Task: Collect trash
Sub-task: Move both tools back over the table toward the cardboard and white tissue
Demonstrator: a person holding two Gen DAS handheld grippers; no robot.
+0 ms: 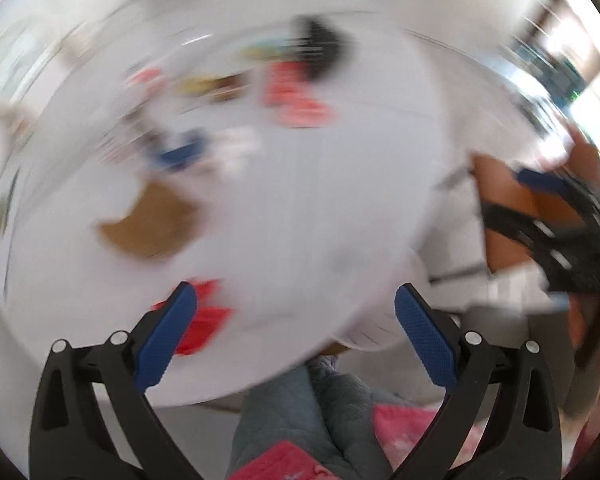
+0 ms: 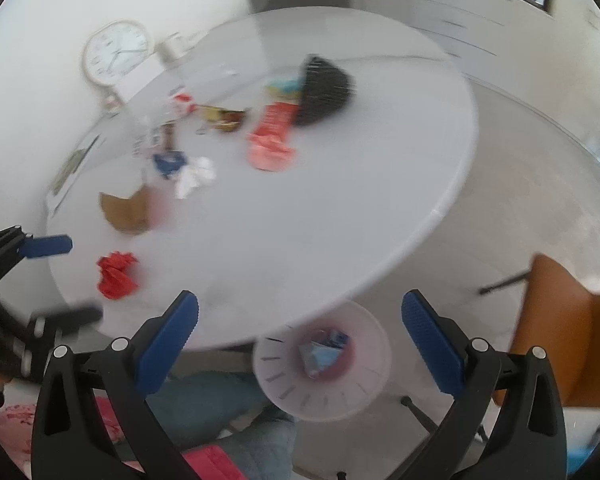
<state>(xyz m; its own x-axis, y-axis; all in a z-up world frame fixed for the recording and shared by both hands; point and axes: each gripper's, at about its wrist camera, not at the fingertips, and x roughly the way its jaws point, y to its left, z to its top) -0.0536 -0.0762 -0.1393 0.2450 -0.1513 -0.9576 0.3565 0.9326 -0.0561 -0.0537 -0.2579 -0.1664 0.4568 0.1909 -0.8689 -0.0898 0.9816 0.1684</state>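
A round white table (image 2: pixel 340 208) holds scattered trash: a crumpled red paper (image 2: pixel 117 274) near the front edge, a brown cardboard scrap (image 2: pixel 126 210), a white paper ball (image 2: pixel 196 176), a blue wrapper (image 2: pixel 169 163), a pink-red packet (image 2: pixel 272 136) and a black mesh bowl (image 2: pixel 324 90) on its side. A white bin (image 2: pixel 322 368) with trash inside stands on the floor under the table's edge. My right gripper (image 2: pixel 300 332) is open and empty above the bin. My left gripper (image 1: pixel 296 324) is open and empty over the table's front edge, with the red paper (image 1: pixel 204 320) by its left finger. The left wrist view is blurred.
An orange chair (image 2: pixel 560 332) stands at the right. A white clock (image 2: pixel 116 54) and a mug (image 2: pixel 174 50) stand by the wall behind the table. The person's blue-jeaned knees (image 2: pixel 228 412) are below the grippers. The left gripper also shows in the right wrist view (image 2: pixel 48 280).
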